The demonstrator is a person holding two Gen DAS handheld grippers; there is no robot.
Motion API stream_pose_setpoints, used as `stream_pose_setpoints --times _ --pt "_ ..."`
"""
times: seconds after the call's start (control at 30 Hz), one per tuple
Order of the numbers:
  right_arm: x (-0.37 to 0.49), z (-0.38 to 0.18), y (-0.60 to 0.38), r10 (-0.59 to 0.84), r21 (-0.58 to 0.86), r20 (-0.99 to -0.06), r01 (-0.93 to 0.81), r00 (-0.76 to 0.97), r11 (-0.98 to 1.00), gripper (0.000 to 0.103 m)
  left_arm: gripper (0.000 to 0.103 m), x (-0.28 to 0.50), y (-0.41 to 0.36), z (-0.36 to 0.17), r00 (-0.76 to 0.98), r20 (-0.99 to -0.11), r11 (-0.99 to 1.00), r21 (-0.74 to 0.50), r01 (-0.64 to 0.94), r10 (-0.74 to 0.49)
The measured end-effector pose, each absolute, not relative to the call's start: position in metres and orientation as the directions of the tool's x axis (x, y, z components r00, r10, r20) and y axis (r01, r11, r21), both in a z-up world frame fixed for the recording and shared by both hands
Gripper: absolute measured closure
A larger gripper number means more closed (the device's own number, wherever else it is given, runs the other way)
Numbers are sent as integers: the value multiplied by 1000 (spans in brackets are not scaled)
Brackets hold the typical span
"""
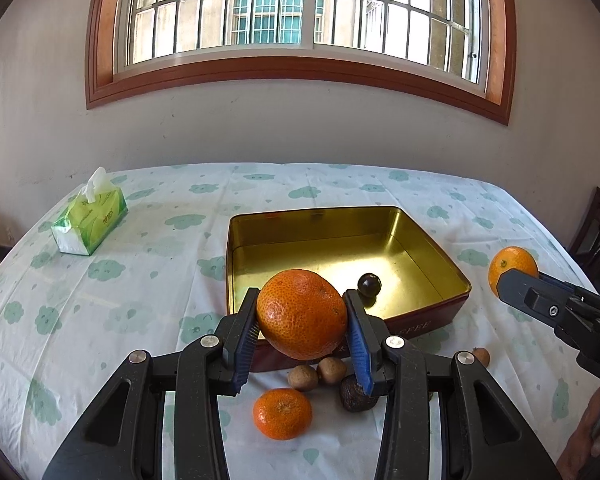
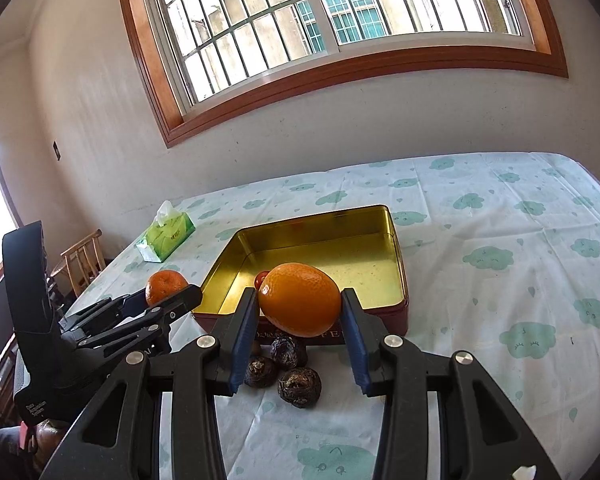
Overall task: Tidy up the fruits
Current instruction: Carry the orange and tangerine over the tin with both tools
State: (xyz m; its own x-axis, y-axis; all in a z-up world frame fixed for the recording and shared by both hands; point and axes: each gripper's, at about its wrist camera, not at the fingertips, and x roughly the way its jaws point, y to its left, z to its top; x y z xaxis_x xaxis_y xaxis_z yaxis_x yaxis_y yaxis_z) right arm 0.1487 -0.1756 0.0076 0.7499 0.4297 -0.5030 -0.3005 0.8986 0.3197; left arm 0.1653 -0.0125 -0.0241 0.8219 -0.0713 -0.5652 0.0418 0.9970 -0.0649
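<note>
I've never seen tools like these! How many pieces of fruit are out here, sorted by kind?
Oranges: 3 (one in the left gripper, one in the right gripper, one loose on the cloth)
Dark round fruit in the tin: 1
Small brown fruits on the cloth: at least 4; the fingers may hide more
Total: at least 8
</note>
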Motion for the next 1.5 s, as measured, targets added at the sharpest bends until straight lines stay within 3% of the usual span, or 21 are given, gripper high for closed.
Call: stream_pose_setpoints --times 1.5 --pt "197 -11 -168 437 333 -530 -296 727 895 64 61 228 -18 -33 811 -582 998 -45 42 -61"
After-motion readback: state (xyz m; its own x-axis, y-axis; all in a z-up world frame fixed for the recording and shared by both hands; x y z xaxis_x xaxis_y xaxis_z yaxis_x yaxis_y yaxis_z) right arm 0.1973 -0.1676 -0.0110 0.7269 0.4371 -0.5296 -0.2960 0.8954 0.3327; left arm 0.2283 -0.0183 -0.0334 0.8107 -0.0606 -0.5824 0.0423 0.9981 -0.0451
